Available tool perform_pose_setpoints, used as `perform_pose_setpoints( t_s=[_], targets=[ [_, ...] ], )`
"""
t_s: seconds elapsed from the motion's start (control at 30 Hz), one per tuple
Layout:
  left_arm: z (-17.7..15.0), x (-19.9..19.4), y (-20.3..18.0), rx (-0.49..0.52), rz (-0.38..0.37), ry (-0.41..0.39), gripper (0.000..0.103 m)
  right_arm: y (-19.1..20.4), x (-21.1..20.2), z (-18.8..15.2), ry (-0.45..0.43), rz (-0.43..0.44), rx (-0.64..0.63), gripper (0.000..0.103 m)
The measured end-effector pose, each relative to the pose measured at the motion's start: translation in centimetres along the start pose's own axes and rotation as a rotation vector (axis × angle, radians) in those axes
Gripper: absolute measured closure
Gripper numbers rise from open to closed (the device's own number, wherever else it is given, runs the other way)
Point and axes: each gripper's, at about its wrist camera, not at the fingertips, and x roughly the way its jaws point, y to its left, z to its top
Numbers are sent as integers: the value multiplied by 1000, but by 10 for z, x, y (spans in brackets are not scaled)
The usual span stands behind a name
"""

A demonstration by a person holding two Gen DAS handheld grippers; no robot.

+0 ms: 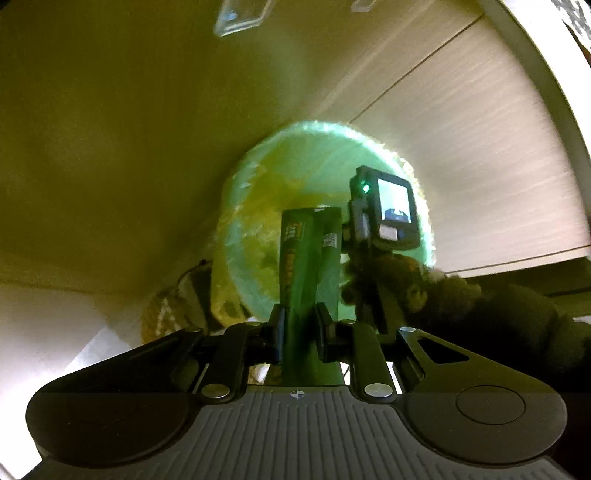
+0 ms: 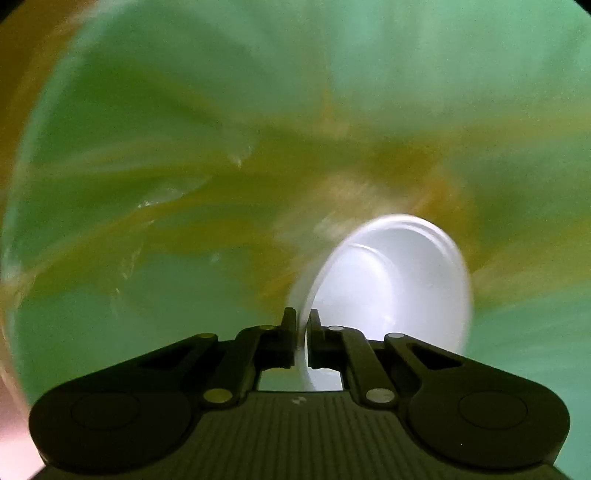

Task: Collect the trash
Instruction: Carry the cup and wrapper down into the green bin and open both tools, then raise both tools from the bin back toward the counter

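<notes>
My left gripper [image 1: 300, 321] is shut on a green snack wrapper [image 1: 308, 258], which stands up between the fingers. Beyond it is a bin lined with a green plastic bag [image 1: 258, 206], its mouth facing me. The right gripper's camera unit [image 1: 388, 210] and the gloved hand that holds it reach into the bin's mouth. My right gripper [image 2: 303, 325] is shut on the rim of a white paper cup [image 2: 388, 280] and holds it inside the green bag [image 2: 184, 110], which fills that view.
A pale wooden cabinet front [image 1: 461, 166] runs along the right of the bin. A yellowish floor [image 1: 110, 147] spreads to the left. A woven basket-like object [image 1: 166, 314] sits at the bin's lower left. A clear plastic piece [image 1: 240, 14] lies at the top.
</notes>
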Motion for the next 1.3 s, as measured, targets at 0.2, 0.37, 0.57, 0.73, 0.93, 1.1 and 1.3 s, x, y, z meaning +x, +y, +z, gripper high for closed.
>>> perform_pose_setpoints(
  t_s=[0.2, 0.37, 0.57, 0.73, 0.93, 1.1, 1.3],
  targets=[
    [4, 6, -3, 57, 17, 43, 83, 6, -7, -4, -53, -19, -38, 57],
    [7, 18, -12, 53, 12, 102, 83, -17, -77, -42, -139, 60, 89, 57],
    [21, 69, -29, -106, -17, 267, 83, -36, -176, -111, -201, -30, 179, 49],
    [46, 108, -56, -83, 36, 231, 82, -52, -216, -152, -217, -55, 243, 49],
    [65, 174, -58, -120, 94, 237, 76, -66, -230, -171, -259, -79, 285, 49],
    [54, 159, -53, -233, 99, 208, 76, -64, -256, -192, -283, -117, 246, 49],
    [44, 39, -92, -49, -44, 85, 76, -50, -313, -186, -411, -206, 181, 46]
  ],
)
